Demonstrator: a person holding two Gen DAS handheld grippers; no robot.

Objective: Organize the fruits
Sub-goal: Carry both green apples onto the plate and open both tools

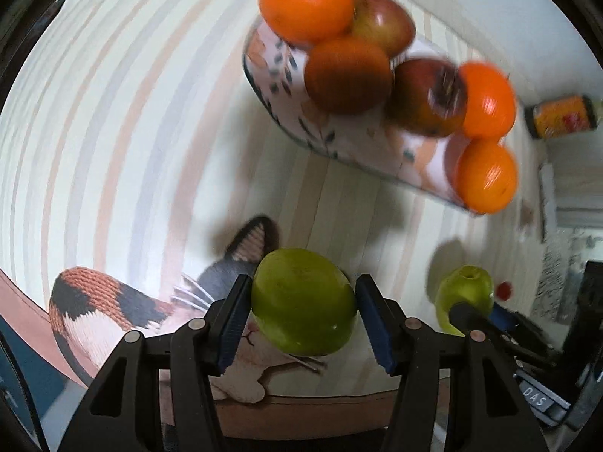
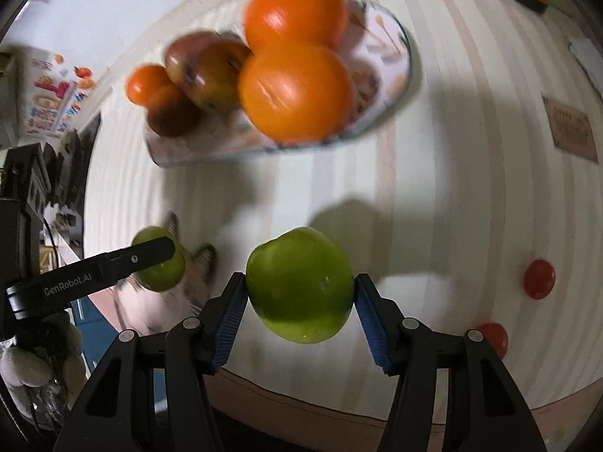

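Each gripper carries a green apple above a striped tablecloth [image 1: 113, 113]. The left gripper [image 1: 303, 312] has its blue-padded fingers [image 1: 233, 320] pressed against the sides of one green apple [image 1: 303, 301], which sits clamped between them over a cat picture [image 1: 113, 309] printed on the cloth. The right gripper [image 2: 300, 301] pinches a second green apple [image 2: 299, 286] in the same way, pads touching both flanks, the fruit lifted clear of the cloth with its shadow behind it. Beyond both — further across the table — stands a patterned oval tray [image 2: 399, 37] piled with fruit: several oranges [image 2: 296, 92] and a few reddish apples [image 2: 211, 71], blurred in both views. In the right wrist view two small red tomatoes [image 2: 539, 278] lie on the cloth to the right, well apart from the tray, and the left gripper's finger shows at the left edge across its apple. A jar with a yellow label [image 1: 561, 116] stands near the far table edge.
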